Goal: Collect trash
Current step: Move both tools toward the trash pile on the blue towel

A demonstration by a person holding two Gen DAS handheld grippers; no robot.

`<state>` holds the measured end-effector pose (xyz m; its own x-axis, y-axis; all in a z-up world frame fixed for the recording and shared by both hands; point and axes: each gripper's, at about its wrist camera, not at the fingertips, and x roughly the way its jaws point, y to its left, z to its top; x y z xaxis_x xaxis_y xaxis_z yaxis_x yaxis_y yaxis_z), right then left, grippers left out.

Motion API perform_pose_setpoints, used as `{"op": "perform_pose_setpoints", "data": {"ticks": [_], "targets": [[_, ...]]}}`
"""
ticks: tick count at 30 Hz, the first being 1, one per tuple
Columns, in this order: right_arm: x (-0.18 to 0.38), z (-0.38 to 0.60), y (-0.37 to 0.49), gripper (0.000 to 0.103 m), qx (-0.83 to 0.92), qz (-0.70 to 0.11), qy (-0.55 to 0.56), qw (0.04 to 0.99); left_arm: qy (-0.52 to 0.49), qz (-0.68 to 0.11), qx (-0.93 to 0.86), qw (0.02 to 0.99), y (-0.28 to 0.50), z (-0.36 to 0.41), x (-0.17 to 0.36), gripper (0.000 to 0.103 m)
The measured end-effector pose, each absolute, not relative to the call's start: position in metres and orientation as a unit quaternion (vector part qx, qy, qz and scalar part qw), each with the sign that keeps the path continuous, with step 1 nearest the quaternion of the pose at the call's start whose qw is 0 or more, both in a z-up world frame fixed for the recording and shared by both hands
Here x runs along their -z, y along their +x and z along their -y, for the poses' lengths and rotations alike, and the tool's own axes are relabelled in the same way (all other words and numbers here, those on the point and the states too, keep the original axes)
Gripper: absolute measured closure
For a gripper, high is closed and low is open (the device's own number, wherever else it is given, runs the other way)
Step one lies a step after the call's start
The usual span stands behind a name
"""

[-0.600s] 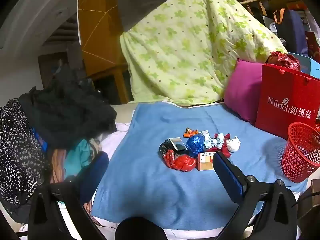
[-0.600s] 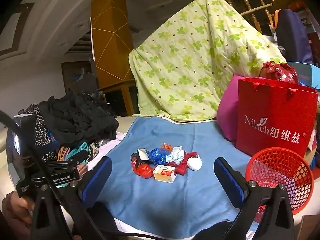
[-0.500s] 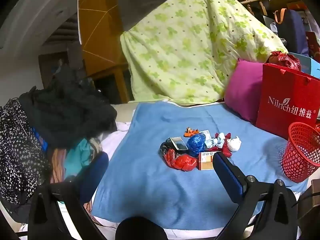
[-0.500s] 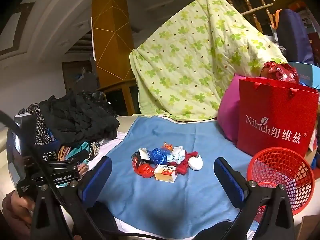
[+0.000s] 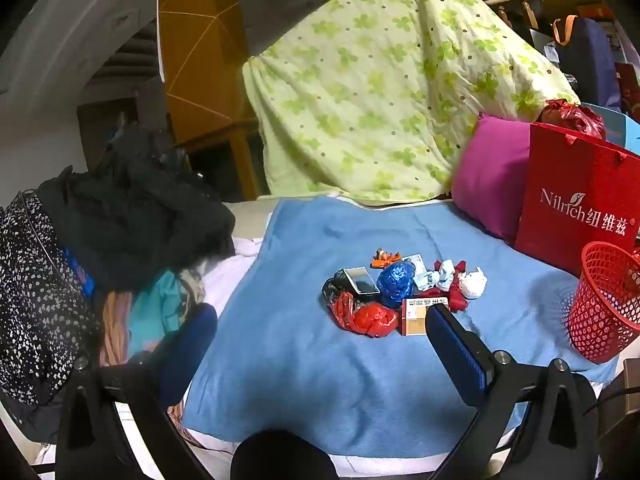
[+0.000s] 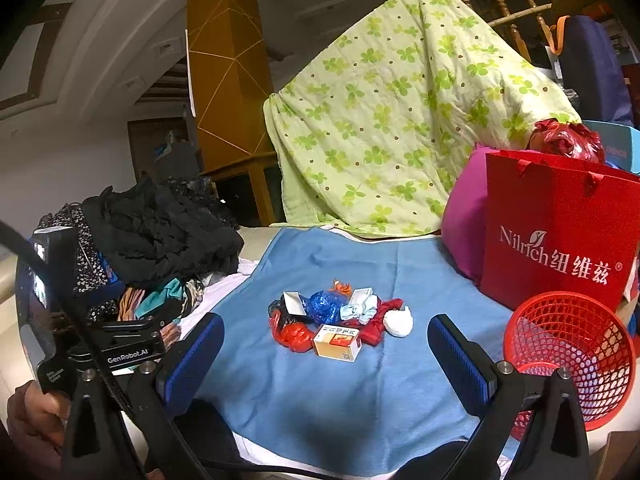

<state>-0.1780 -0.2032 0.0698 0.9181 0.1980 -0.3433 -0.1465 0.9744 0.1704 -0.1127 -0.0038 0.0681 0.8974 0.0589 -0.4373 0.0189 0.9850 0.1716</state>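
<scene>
A small heap of trash lies in the middle of a blue towel: a crumpled red bag, a blue foil ball, a small orange carton, a white paper wad and a little open box. A red mesh basket stands at the towel's right edge. My left gripper is open, short of the heap. My right gripper is open too, nothing between its fingers.
A green clover quilt hangs over a railing behind the towel. A magenta pillow and a red paper bag stand at the right. Piled dark clothes lie at the left. A hand holds the left gripper's body.
</scene>
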Motion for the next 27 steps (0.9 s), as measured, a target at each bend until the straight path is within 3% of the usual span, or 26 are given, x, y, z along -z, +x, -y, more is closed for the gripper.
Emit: {"op": "perform_pose_setpoints", "data": {"ticks": [14, 20, 27], "targets": [[-0.041, 0.211, -0.142, 0.0, -0.107, -0.213, 0.102, 0.966, 0.067, -0.264, -0.007, 0.962, -0.085, -0.012, -0.04, 0.0], [0.002, 0.222, -0.081, 0.0, -0.155, -0.254, 0.183, 0.937, 0.043, -0.311, 0.014, 0.949, -0.041, -0.037, -0.005, 0.0], [0.052, 0.206, 0.015, 0.002, -0.207, -0.316, 0.159, 0.912, -0.006, -0.376, 0.057, 0.925, 0.021, -0.062, 0.034, 0.0]]}}
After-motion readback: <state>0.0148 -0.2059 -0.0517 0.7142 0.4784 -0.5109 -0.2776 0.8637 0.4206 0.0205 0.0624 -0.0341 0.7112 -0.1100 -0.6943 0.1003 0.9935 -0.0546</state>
